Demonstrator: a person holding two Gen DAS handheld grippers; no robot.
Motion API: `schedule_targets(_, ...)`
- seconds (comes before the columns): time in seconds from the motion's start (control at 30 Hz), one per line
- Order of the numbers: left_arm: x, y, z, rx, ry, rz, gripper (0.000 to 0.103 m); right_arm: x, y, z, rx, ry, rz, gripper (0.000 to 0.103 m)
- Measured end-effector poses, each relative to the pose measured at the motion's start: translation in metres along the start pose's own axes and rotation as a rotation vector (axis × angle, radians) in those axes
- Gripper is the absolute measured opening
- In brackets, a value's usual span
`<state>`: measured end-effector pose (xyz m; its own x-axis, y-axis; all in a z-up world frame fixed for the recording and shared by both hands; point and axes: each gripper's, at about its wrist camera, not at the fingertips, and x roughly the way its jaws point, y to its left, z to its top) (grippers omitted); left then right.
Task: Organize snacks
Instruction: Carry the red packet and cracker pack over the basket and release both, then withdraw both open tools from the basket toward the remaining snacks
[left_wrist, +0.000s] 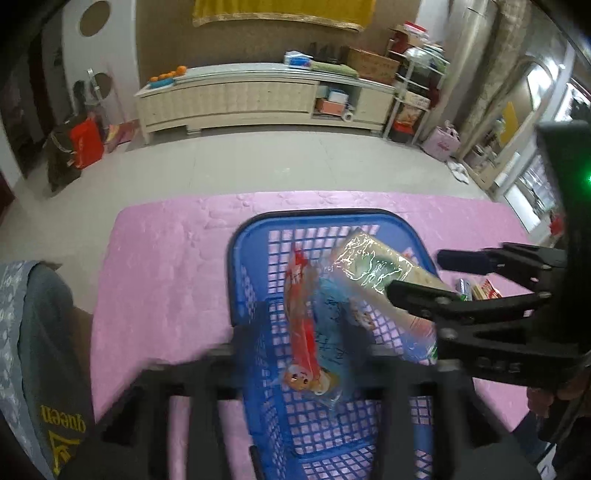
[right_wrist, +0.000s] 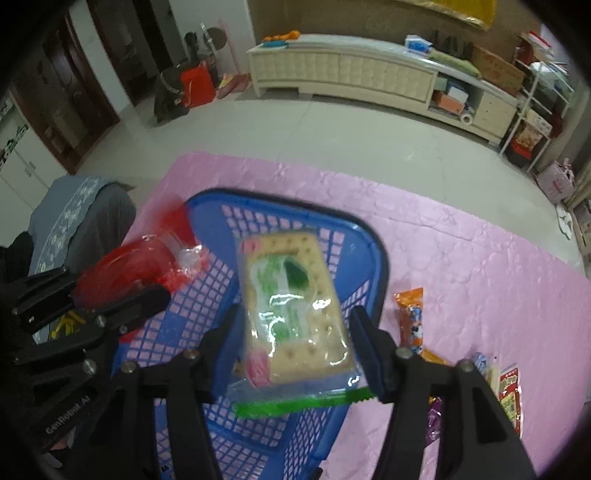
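A blue mesh basket (left_wrist: 258, 236) (right_wrist: 207, 199) stands on the pink tablecloth. My left gripper (left_wrist: 299, 354) (right_wrist: 122, 291) holds a red and blue snack bag (left_wrist: 310, 332) (right_wrist: 136, 266) over the basket; the view is blurred. My right gripper (right_wrist: 291, 332) (left_wrist: 417, 273) hangs over the basket with a clear-wrapped cracker pack (right_wrist: 291, 302) (left_wrist: 380, 269) between its fingers; the jaws look slightly wider than the pack, so grip is unclear.
Several loose snacks lie on the cloth right of the basket: an orange packet (right_wrist: 412, 321), a red-yellow packet (right_wrist: 511, 398), a purple one (right_wrist: 434, 421). A grey garment (left_wrist: 48, 332) lies at the table's left. A cream cabinet (left_wrist: 258, 99) stands across the floor.
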<state>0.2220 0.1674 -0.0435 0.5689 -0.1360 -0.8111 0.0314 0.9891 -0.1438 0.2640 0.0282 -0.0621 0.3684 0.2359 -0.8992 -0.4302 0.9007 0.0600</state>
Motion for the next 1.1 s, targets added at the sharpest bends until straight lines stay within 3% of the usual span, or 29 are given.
schedule_targets(0.07, -0.008, 0.004, -0.004, -0.028, -0.013, -0.010, 0.065, -0.005, -0.005, -0.001, 0.018, -0.014, -0.012, 0.087)
schedule_targets(0.17, -0.016, 0.004, -0.010, -0.025, -0.010, -0.007, 0.066, -0.013, -0.014, -0.004, 0.038, -0.016, -0.019, 0.089)
schedule_targets(0.4, -0.039, -0.017, -0.013, 0.012, -0.030, 0.010, 0.067, -0.029, -0.026, -0.018, 0.050, 0.001, -0.019, 0.089)
schedule_targets(0.67, -0.071, -0.052, -0.017, 0.069, -0.075, 0.010, 0.079, -0.067, -0.041, -0.041, 0.065, -0.032, -0.007, 0.089)
schedule_targets(1.1, -0.100, -0.114, -0.027, 0.153, -0.110, -0.004, 0.079, -0.130, -0.088, -0.081, 0.111, -0.091, -0.006, 0.089)
